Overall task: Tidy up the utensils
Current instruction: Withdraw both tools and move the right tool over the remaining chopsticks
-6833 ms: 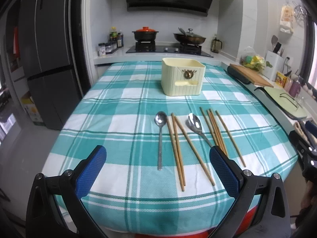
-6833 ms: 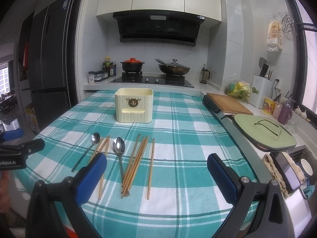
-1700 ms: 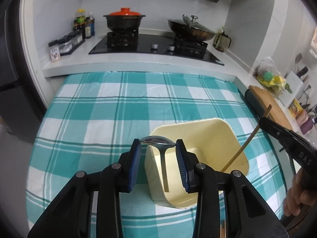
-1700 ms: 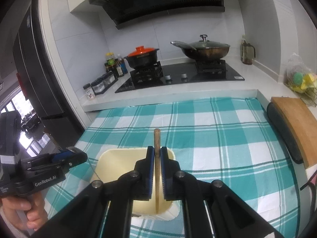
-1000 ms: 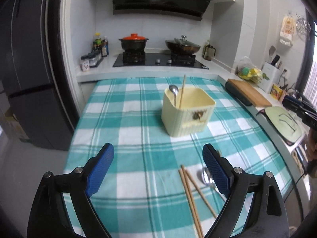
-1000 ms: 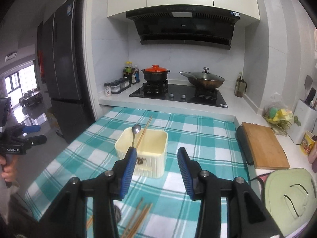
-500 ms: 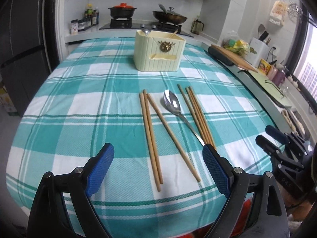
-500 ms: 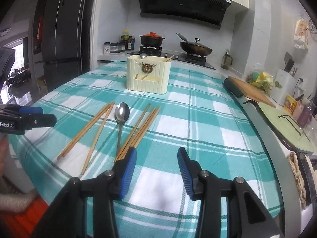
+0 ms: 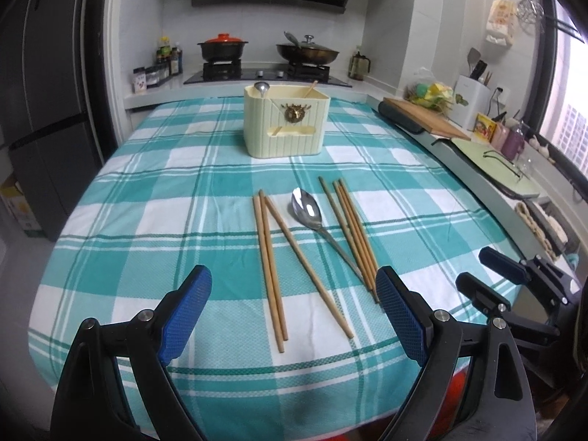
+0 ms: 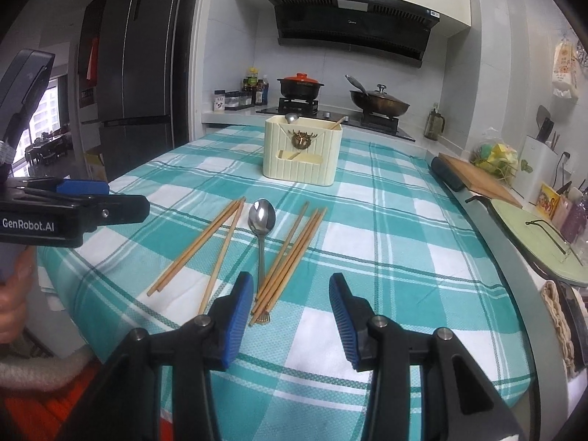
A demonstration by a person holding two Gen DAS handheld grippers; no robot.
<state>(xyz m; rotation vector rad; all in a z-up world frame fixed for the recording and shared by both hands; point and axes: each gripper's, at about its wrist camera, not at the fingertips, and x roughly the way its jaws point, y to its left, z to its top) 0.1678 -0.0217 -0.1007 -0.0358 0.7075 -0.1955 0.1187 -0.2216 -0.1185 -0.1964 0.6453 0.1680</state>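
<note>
Steel spoon (image 9: 307, 208) shiny, between tan chopsticks (image 9: 270, 253).

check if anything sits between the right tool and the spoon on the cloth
Nothing visible blocks it. The right tool hangs open just short of the spoon, whose handle end lies right ahead on the cloth. The chopsticks lie tight against the handle's side, though.

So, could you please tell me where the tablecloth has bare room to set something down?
Free: the left stretch of the tablecloth, beside the three left chopsticks, and the right side past the chopstick bundle, towards the counter edge. Crowded: the middle, where chopsticks flank the spoon in front of the cream holder.
</note>
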